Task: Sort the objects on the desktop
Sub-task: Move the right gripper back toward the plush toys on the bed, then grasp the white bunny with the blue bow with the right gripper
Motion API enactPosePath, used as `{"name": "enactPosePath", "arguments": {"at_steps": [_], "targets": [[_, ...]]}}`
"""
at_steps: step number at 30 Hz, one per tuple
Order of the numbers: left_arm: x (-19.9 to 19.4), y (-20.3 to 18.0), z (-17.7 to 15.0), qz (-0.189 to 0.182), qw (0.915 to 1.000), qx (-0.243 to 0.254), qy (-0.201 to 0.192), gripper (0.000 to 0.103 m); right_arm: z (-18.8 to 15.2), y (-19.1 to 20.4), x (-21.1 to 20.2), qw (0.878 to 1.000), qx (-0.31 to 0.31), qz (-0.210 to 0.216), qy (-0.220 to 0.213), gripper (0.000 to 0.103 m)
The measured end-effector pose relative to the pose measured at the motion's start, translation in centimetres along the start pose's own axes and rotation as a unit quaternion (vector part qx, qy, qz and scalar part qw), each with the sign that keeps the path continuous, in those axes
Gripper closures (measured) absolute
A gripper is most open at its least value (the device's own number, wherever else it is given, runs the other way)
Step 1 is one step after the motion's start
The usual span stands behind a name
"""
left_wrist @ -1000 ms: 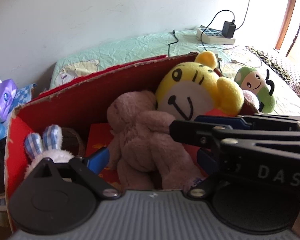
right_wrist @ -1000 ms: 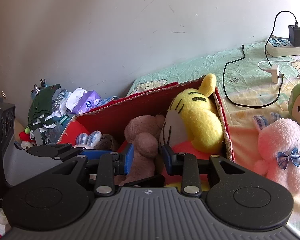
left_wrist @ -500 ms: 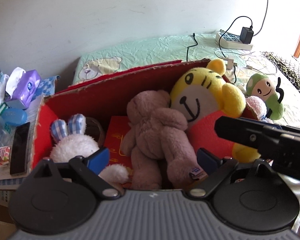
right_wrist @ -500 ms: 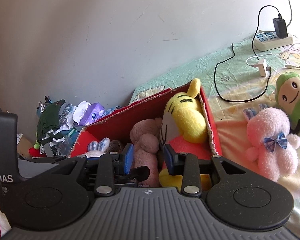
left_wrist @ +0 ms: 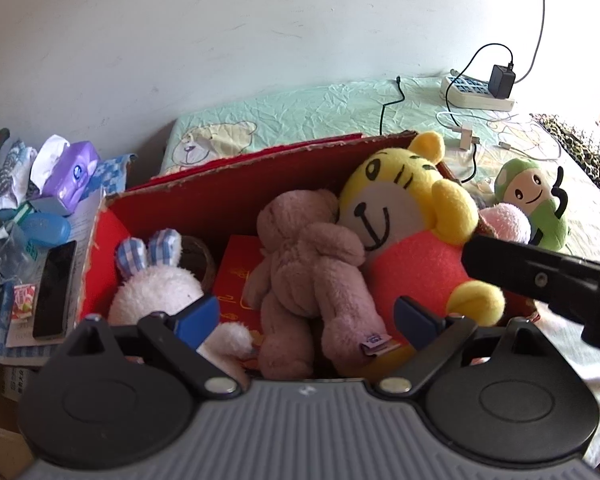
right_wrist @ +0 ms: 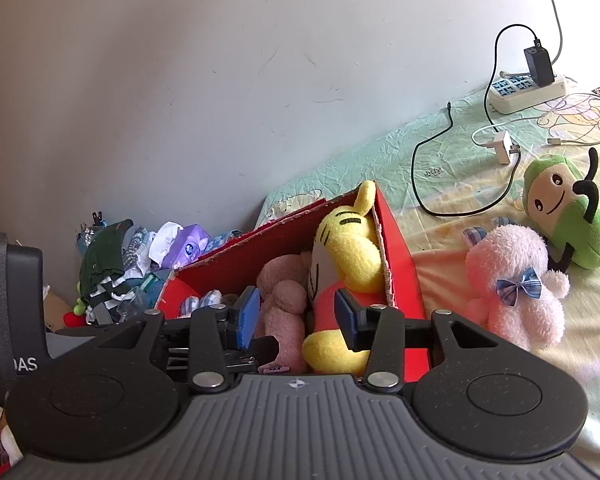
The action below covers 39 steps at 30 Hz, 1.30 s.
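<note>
Now: left tongs [left_wrist: 306, 318] spread, empty, above brown bear [left_wrist: 312, 276] | right tongs [right_wrist: 296, 316] opening, empty, near red box [right_wrist: 400, 256]

power strip [left_wrist: 477, 92] (charger plugged in) | black cable [right_wrist: 432, 160] | phone [left_wrist: 55, 289] | tissue pack [left_wrist: 74, 172]

- A bed sheet [right_wrist: 452, 160], pale green, is spread flat.
- On it are set a red box [right_wrist: 400, 248], a pink rabbit plush [right_wrist: 516, 288], a green plush [right_wrist: 568, 216] and a power strip [right_wrist: 528, 90].
</note>
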<state>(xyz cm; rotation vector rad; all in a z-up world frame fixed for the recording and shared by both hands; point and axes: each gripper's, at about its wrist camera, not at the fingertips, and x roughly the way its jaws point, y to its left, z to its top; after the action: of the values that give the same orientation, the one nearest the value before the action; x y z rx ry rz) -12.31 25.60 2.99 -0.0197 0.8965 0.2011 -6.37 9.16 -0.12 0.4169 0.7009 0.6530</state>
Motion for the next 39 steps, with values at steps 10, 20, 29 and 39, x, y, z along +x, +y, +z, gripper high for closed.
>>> {"name": "enactPosePath", "arguments": {"at_steps": [10, 20, 29, 39], "targets": [[-1.7, -2.7, -0.1, 0.042, 0.9979, -0.046, -0.019, 0.003, 0.8, -2.1, -1.4, 0.999, -0.011, 0.038, 0.026, 0.058], [-3.8, -7.7, -0.4, 0.034, 0.9954, -0.077, -0.047, 0.003, 2.9, -7.2, -4.0, 0.997, -0.010, 0.064, 0.047, 0.057], [-4.0, -14.3, 0.0, -0.022, 0.9956, -0.064, -0.065, 0.003, 4.4, -14.6, -6.0, 0.997, 0.014, 0.048, 0.064, 0.057], [0.0, -21.6, 0.6, -0.060, 0.9969, -0.033, -0.039, 0.003, 5.0, -22.2, -7.1, 0.993, 0.061, 0.045, 0.088, 0.057]]}}
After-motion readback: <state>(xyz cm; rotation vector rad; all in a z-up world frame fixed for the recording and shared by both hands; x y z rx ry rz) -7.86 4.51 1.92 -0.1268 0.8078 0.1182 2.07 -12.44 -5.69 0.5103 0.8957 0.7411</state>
